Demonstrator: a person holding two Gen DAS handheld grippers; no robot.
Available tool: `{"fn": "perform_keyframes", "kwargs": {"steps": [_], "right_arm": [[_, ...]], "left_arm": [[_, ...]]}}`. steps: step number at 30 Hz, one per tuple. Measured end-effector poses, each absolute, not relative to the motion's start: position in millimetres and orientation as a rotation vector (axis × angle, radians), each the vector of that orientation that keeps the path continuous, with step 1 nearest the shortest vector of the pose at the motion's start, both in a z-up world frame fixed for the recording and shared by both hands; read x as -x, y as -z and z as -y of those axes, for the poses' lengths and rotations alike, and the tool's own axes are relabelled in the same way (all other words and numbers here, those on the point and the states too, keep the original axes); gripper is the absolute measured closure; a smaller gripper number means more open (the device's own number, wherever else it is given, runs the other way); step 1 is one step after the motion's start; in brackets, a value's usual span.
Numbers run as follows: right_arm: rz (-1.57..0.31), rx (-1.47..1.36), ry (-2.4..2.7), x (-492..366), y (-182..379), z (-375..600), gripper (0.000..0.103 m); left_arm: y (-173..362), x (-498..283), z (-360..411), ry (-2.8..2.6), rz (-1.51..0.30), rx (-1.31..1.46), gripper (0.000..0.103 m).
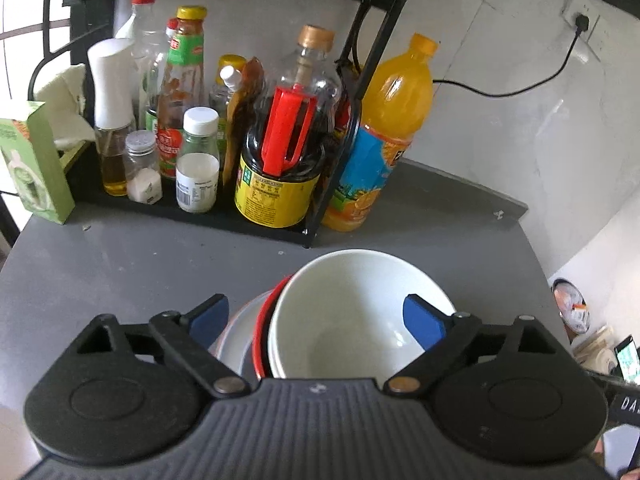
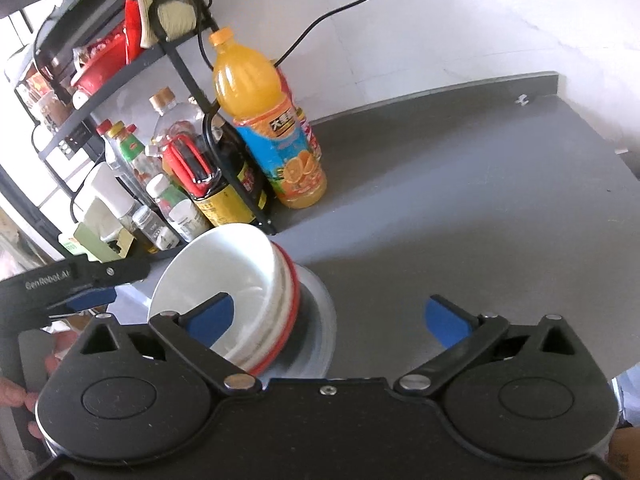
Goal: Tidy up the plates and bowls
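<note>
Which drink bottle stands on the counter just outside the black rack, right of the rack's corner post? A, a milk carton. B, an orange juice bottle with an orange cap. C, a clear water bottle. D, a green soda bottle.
B: the orange juice bottle with its orange cap stands on the grey counter beside the black rack.

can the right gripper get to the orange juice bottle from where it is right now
Probably yes. The right gripper is open, and bare grey counter runs up to the orange juice bottle; the bowl stack sits off to its left.
</note>
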State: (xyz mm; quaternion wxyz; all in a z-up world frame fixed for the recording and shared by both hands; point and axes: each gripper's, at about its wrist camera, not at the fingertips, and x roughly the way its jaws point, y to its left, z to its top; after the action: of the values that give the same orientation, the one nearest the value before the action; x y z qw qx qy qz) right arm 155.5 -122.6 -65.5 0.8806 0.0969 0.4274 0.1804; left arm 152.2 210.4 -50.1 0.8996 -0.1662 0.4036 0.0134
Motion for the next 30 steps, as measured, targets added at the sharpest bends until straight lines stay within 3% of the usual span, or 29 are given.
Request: {"fn": "perform_keyframes", "kwargs": {"steps": [9, 30], "right_arm": [[-0.823, -0.239, -0.41, -131, 48, 188, 0.0], [-0.731, -0.162, -0.478, -99, 13, 243, 0.0]], "left_arm": [[30, -114, -165, -0.142, -0.816, 0.354, 0.0], [-19, -30, -89, -0.278, -0.743, 0.283, 0.0]]}}
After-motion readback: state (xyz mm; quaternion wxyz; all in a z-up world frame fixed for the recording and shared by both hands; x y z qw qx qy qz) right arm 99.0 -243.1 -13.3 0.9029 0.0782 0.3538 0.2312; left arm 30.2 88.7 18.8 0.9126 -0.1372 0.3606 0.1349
